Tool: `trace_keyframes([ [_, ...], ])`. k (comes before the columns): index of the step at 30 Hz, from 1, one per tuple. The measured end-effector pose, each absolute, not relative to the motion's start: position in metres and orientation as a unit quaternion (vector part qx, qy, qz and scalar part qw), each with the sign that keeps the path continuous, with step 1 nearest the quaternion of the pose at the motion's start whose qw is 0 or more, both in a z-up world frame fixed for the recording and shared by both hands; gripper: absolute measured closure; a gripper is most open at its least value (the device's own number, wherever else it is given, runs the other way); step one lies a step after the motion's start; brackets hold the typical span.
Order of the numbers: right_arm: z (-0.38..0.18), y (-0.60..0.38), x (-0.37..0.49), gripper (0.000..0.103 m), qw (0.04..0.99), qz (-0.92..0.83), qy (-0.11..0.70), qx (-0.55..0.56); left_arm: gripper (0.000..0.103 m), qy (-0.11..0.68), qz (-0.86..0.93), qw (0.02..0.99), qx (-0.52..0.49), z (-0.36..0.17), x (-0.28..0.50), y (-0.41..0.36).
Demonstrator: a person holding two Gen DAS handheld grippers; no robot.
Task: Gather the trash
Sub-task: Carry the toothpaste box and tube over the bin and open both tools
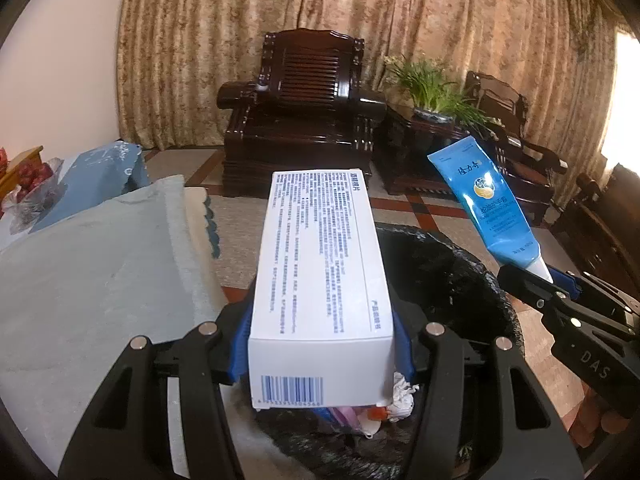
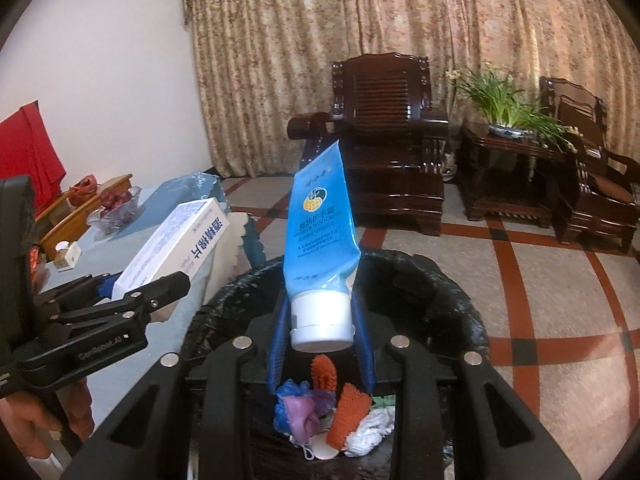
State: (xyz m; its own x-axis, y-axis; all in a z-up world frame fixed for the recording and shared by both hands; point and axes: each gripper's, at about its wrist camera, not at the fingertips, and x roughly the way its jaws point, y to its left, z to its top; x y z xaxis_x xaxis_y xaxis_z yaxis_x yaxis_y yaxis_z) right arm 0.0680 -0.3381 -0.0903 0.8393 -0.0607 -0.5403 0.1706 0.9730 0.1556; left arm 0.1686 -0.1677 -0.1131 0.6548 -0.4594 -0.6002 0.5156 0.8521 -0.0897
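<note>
Black-lined trash bin [image 2: 460, 280] sits below both loads: the left gripper [image 1: 320, 344] clamps a white carton [image 1: 316, 272], the right gripper [image 2: 322, 344] a blue hand-cream tube [image 2: 320, 236]. Drop step; next, open jaws over its mouth.

Both wrist cameras look down their fingers, close above a black-lined trash bin [image 1: 460, 280], toward a dark armchair [image 2: 388, 128] and curtain [image 1: 320, 0] shared upper frame.
</note>
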Motion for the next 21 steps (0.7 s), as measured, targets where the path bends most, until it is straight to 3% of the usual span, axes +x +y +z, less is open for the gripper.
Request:
trace_keyframes([
  [15,-0.115,-0.359,0.066,0.073,0.943,-0.084,0.304,0.110,0.049,0.337,-0.295,0.892,0.058,-0.140,0.177,-0.199],
  [17,-0.121,-0.361,0.068,0.073,0.940,-0.085,0.312,0.111,0.045,0.342,-0.299,0.889,0.056,-0.143,0.179,-0.200],
  [18,-0.124,-0.362,0.069,0.072,0.938,-0.086,0.316,0.111,0.035,0.346,-0.302,0.887,0.055,-0.145,0.180,-0.200],
  [19,-0.127,-0.363,0.070,0.070,0.937,-0.087,0.320,0.113,0.030,0.347,-0.300,0.887,0.053,-0.147,0.181,-0.199],
  [21,-0.131,-0.367,0.070,0.051,0.933,-0.094,0.326,0.119,0.028,0.350,-0.298,0.887,0.049,-0.149,0.182,-0.197],
])
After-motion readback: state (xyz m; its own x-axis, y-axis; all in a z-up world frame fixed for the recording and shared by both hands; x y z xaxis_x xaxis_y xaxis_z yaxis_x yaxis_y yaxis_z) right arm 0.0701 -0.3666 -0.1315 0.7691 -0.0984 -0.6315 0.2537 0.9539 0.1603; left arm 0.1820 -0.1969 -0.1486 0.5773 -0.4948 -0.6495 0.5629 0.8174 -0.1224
